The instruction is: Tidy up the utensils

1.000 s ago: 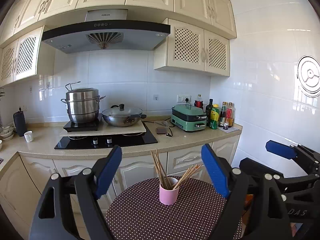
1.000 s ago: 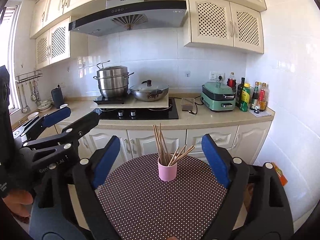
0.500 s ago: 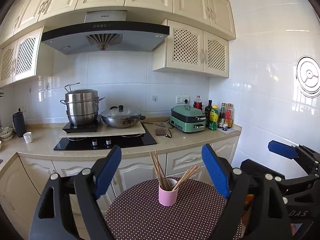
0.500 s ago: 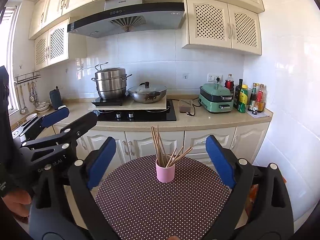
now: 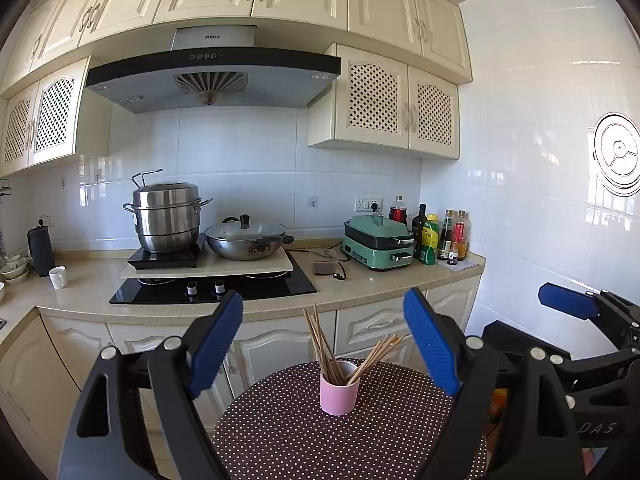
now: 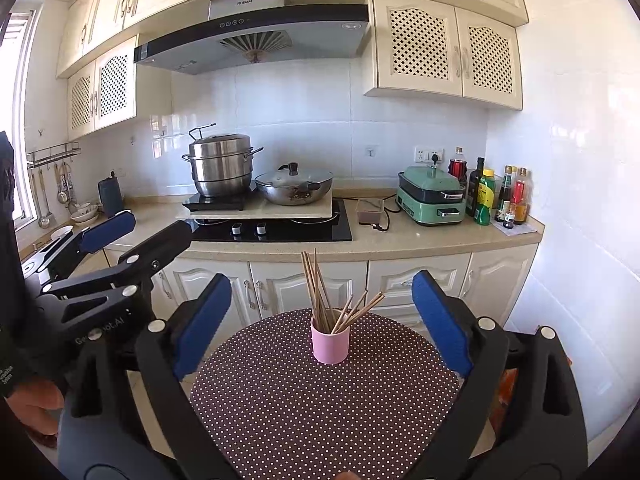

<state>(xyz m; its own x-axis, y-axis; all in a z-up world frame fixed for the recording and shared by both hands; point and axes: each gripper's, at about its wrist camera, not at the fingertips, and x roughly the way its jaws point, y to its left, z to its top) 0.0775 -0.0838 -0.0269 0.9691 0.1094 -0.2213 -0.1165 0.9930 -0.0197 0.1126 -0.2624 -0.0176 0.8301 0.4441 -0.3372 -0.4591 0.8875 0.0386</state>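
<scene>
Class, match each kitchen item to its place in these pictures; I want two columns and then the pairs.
Items:
1. pink cup
2. steel steamer pot
3. green electric cooker
4. sauce bottles

Places:
A. far right of the counter, in the corner
B. on the dotted round table
C. left of the lidded wok
D. between the hob and the bottles

Pairs: 1-B, 2-C, 3-D, 4-A

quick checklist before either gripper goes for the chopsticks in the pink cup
1. Left gripper open, nothing between its jaws: ok.
2. Right gripper open and empty: ok.
3. Pink cup upright on the dotted table: ok.
4. Chopsticks all in the cup, none on the table: ok.
5. Chopsticks bunched together: not ok, some stand up, others lean right.
6. Table around the cup free of other objects: ok.
</scene>
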